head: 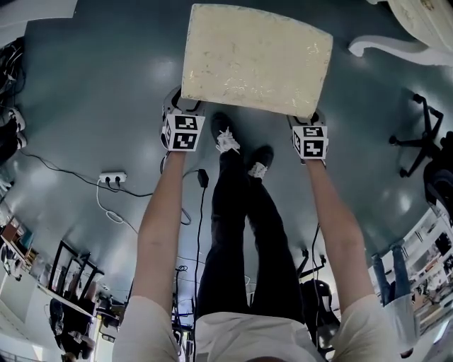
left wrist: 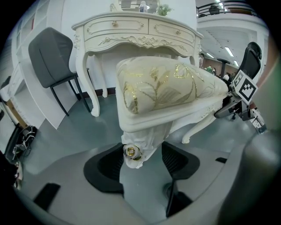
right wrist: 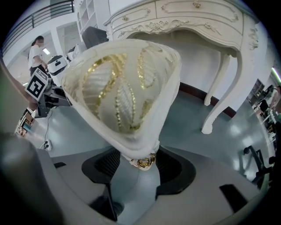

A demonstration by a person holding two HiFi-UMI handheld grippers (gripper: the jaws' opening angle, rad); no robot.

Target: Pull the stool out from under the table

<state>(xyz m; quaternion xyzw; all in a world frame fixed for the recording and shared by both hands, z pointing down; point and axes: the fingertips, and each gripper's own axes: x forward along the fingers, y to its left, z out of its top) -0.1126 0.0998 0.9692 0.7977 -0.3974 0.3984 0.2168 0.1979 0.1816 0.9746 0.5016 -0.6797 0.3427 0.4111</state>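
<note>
The cream stool [head: 255,60] with its gold-patterned cushion sits on the floor ahead of my feet, in front of the white dressing table [head: 417,18]. My left gripper [head: 185,109] is shut on its near left corner, and the right gripper [head: 308,117] is shut on its near right corner. In the left gripper view the stool [left wrist: 162,88] looks tilted, its carved corner with a gold rose pinched in the left gripper [left wrist: 141,156]; the table [left wrist: 136,30] stands behind. In the right gripper view the stool [right wrist: 123,88] fills the middle, its other rose corner held by the right gripper [right wrist: 139,160].
A grey chair [left wrist: 50,52] stands left of the table. An office chair base [head: 417,138] is on the floor at the right. A power strip [head: 113,178] with cables lies at the left. My shoes [head: 226,141] are just behind the stool.
</note>
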